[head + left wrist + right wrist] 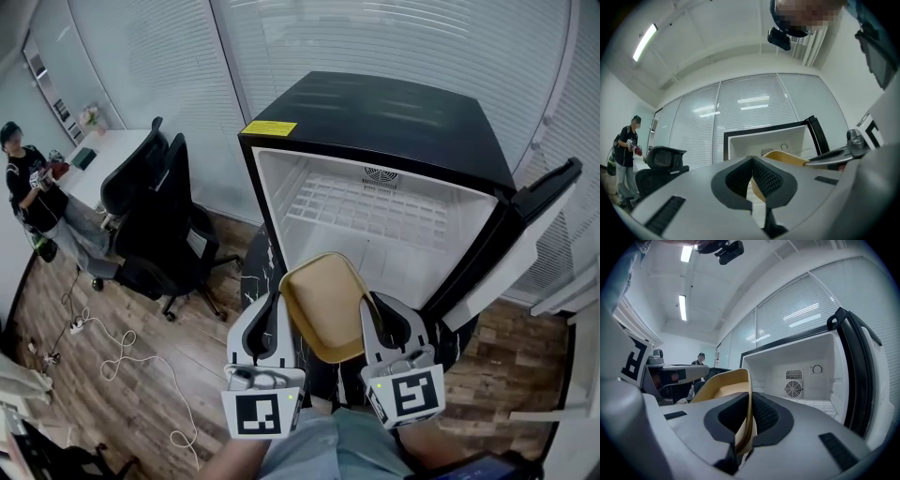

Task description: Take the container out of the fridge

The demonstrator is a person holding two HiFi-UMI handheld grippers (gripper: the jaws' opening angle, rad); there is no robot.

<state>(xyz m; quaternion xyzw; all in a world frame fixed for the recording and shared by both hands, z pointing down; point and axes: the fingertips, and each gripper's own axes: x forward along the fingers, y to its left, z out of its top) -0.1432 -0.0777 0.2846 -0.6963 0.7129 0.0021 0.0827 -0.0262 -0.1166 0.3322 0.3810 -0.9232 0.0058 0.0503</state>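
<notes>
One black fridge stands in front of you, its door swung wide to your right. The white compartment shows a wire shelf and a round fan grille on the back wall. Left of the fridge are two dark office chairs on the wood floor, and beyond them a person stands beside a white desk. The tan container is outside the fridge, held in the air just in front of the open compartment and between your two grippers. Your right gripper is clamped on the container's right wall, with one pad inside the wall and one outside. Your left gripper is closed on the left rim, and a strip of tan wall shows between its ribbed pads.
</notes>
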